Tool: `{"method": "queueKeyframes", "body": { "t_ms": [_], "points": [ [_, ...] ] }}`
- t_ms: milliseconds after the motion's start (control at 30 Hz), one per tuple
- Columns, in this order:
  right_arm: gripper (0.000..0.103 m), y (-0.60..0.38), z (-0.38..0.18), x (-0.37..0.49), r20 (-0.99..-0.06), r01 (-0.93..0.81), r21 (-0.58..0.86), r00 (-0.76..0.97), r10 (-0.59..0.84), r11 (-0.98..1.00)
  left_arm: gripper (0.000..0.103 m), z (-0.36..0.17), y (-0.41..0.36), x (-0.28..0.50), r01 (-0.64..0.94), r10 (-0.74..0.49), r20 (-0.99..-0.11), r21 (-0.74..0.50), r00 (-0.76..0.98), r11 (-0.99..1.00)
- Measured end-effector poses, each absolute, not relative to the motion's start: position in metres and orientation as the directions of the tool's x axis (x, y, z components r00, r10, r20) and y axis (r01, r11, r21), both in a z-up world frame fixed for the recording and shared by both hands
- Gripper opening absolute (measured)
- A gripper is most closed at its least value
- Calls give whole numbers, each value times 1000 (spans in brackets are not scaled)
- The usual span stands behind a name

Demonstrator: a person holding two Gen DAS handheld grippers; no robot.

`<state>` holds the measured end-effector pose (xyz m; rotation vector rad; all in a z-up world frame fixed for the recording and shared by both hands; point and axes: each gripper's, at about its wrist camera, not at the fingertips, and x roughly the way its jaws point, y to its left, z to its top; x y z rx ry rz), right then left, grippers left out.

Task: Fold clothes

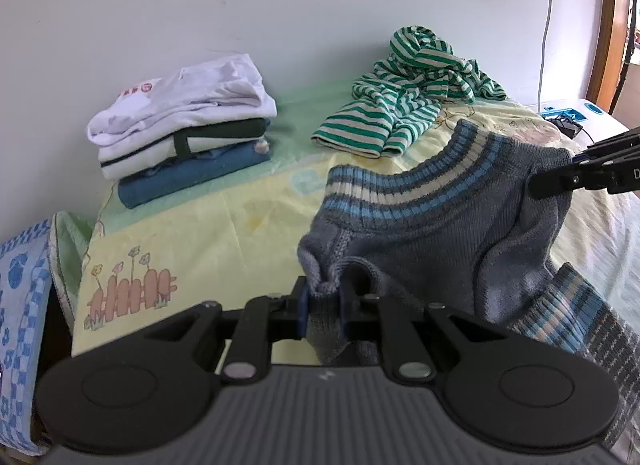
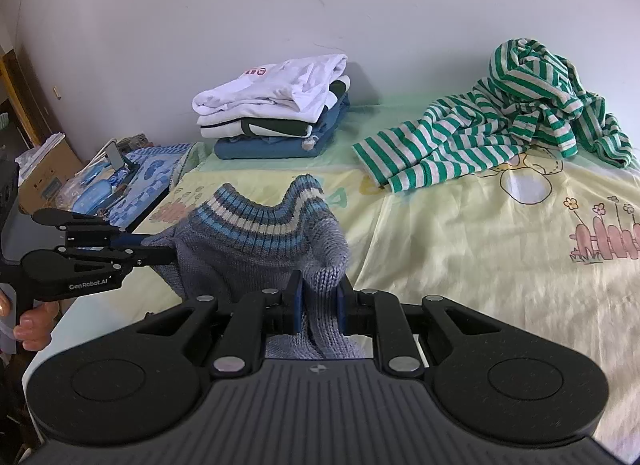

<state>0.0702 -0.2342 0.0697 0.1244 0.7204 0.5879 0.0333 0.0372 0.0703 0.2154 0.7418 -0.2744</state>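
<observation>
Left wrist view. Left gripper [image 1: 323, 301], bottom centre: jaws closed on a bunched fold of the grey knit sweater [image 1: 432, 233], which hangs centre-right above the yellow bedsheet [image 1: 208, 225]. Right gripper [image 1: 538, 185], right edge: pinching the sweater's other shoulder. Folded stack [image 1: 180, 125], upper left. Green striped garment [image 1: 408, 105], upper centre, crumpled.

Right wrist view. Right gripper [image 2: 318, 301], bottom centre: clamped on grey knit. Left gripper [image 2: 160, 249], left: gripping the sweater's far edge; a hand [image 2: 34, 325] below it at lower left.
</observation>
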Motion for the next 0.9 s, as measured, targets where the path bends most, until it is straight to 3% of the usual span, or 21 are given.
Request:
{"method": "queueKeyframes", "body": {
  "t_ms": [900],
  "points": [
    [16, -240, 74, 48, -597, -489, 308, 568, 566, 816, 11, 79, 51, 0, 336, -209, -666, 67, 716, 939]
  ]
}}
